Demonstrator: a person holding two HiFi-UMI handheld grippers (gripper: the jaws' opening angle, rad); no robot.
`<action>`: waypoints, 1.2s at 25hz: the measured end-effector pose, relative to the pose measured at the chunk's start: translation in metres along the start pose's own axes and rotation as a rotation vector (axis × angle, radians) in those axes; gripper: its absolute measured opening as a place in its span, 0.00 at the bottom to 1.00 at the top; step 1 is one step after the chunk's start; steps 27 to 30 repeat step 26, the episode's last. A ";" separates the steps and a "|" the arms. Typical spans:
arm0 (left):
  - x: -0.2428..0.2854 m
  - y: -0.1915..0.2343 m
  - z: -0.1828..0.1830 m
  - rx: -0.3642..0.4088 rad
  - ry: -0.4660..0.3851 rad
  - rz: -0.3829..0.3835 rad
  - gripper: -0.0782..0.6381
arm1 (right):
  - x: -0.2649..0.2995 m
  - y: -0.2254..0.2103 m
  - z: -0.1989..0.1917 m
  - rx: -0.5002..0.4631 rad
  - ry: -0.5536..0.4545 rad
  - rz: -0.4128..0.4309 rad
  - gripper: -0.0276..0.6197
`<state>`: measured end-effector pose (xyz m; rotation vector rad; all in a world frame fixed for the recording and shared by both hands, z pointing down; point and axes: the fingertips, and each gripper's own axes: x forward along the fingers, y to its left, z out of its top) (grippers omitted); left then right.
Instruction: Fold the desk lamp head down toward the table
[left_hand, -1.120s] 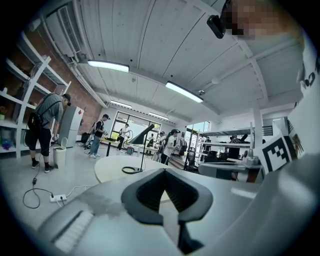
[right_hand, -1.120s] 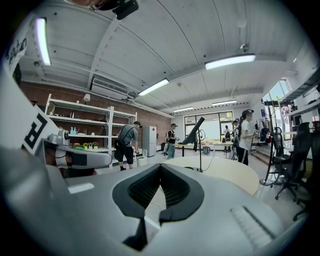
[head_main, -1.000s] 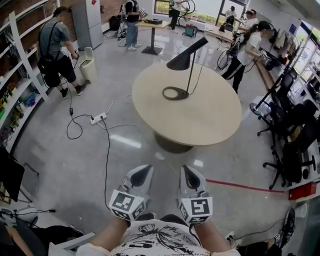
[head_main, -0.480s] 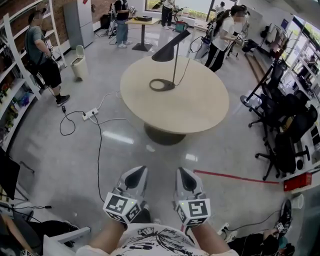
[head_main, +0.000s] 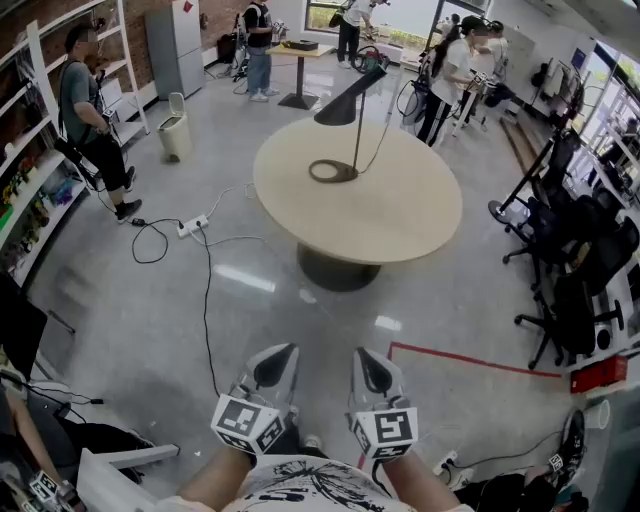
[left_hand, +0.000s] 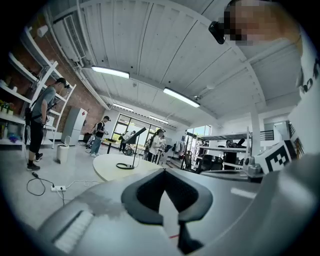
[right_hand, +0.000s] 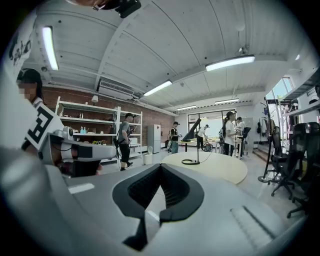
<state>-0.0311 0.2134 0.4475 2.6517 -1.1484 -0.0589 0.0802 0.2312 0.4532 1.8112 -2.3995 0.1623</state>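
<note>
Desk lamp (head_main: 345, 106) standing on a round table (head_main: 400, 215), well apart from both grippers.

Nearest the wearer, the left gripper (head_main: 284, 352) and right gripper (head_main: 363, 354) are held side by side, low in front of the body. Each has its jaws brought together at the tips and holds nothing. On the grey floor beyond them lie a corner of red tape (head_main: 450, 359) to the right and a white power strip (head_main: 194, 226) with black cables to the left. The table follows, beige on a dark pedestal. The lamp's ring base rests on the far left part of the top, its thin stem is upright, and its black cone head is raised at a slant. Black office chairs (head_main: 580, 300) stand at the right. A white bin (head_main: 176, 138) and several people stand further off.
</note>
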 end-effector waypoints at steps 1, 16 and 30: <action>-0.002 -0.001 0.000 0.002 -0.001 0.002 0.11 | -0.002 0.001 0.002 -0.004 -0.005 0.005 0.05; -0.007 -0.014 0.017 0.037 -0.034 -0.019 0.11 | -0.011 0.009 0.021 -0.042 -0.050 0.009 0.05; 0.000 -0.007 0.014 0.034 -0.039 -0.026 0.11 | -0.003 0.001 0.018 -0.055 -0.050 -0.020 0.05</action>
